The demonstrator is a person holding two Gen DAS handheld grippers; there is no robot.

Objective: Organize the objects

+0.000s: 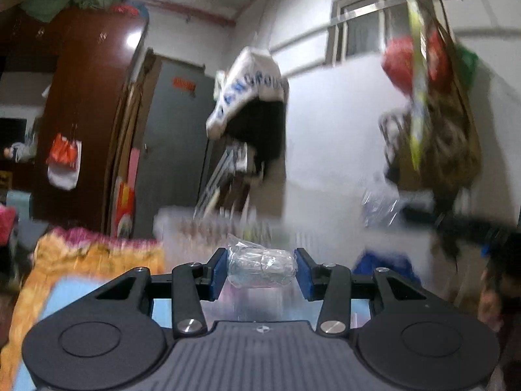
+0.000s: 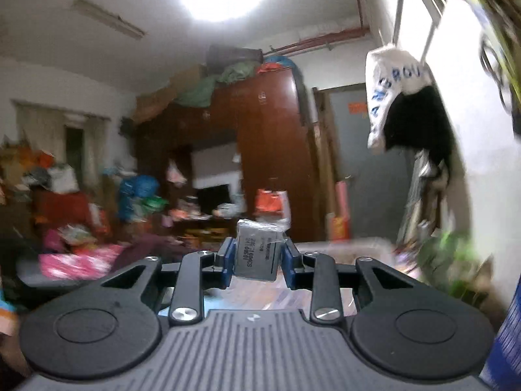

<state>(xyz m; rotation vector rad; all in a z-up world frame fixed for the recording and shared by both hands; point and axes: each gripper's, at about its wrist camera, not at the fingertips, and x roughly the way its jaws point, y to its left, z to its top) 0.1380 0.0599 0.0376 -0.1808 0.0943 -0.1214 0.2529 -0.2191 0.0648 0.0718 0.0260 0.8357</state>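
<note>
grippers both clenched: left gripper [image 1: 261, 268] on plastic-wrapped roll [image 1: 260, 266], right gripper [image 2: 256, 259] on wrapped grey box [image 2: 258, 250].

Left gripper [image 1: 262, 268] clamped, raised; right gripper [image 2: 257, 260] likewise

A wrapped roll [image 1: 262, 268] is held between the pads of the left gripper [image 1: 262, 270], and a wrapped box [image 2: 257, 249] between those of the right gripper [image 2: 257, 255]. Behind both, a door [image 1: 177, 150] is set right of a wardrobe [image 1: 88, 104]
</note>
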